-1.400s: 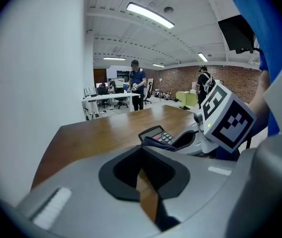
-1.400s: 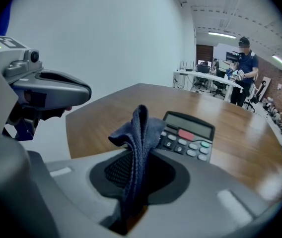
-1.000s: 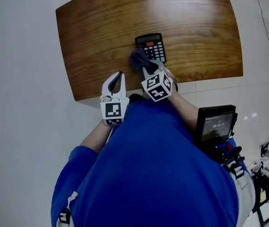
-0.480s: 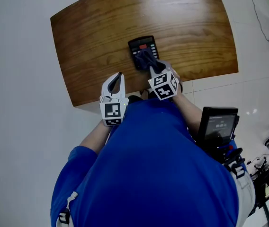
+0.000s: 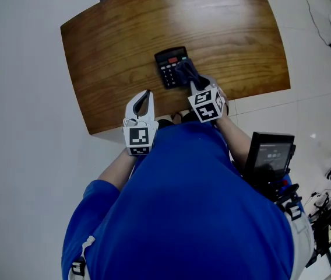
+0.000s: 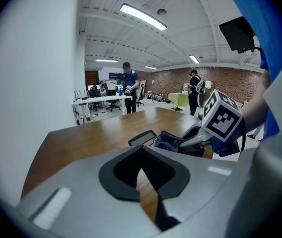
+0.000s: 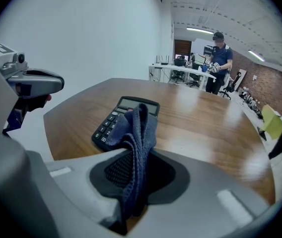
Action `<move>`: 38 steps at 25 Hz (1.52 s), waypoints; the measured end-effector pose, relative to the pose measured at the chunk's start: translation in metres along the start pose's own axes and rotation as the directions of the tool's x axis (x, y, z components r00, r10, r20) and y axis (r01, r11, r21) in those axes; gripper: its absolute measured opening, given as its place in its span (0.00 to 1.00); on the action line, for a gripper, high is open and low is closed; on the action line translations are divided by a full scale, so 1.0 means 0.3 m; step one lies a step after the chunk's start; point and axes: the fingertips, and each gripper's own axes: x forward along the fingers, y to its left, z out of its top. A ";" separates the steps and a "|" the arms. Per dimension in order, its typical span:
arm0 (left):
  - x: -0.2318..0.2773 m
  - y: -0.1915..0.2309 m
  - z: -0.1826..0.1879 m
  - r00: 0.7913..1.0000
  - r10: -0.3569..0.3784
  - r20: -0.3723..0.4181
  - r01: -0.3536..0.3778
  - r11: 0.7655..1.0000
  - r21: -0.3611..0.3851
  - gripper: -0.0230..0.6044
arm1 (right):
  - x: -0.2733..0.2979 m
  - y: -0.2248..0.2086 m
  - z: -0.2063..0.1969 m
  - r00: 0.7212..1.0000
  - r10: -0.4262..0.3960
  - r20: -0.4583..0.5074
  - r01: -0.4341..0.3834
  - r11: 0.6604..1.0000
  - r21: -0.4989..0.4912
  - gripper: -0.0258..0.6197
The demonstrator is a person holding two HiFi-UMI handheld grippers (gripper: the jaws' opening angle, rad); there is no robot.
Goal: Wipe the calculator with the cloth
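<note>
A black calculator (image 5: 168, 67) lies on the brown wooden table (image 5: 113, 45), near its front edge. My right gripper (image 5: 192, 81) is shut on a dark blue cloth (image 5: 187, 70), which drapes over the calculator's right half. In the right gripper view the cloth (image 7: 137, 128) hangs out from between the jaws onto the calculator (image 7: 112, 125), covering part of the keys. My left gripper (image 5: 146, 96) hovers over the table's front edge, left of the calculator, shut and holding nothing. The left gripper view shows the calculator (image 6: 142, 138), the cloth (image 6: 169, 140) and the right gripper (image 6: 196, 139).
A black device with a screen (image 5: 268, 154) hangs at the person's right side. The table's front edge (image 5: 171, 111) runs just beneath both grippers. White floor surrounds the table. People stand at desks (image 7: 190, 71) far behind.
The right gripper has dragged the cloth rightward across the calculator, from its near left corner to its right side. The left gripper has stayed where it was.
</note>
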 end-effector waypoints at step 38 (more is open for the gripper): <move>-0.117 0.048 0.082 0.994 0.008 0.110 -0.006 1.000 -0.016 0.05 | -0.172 0.098 0.087 0.992 -0.095 0.080 0.101 0.992 -0.074 0.14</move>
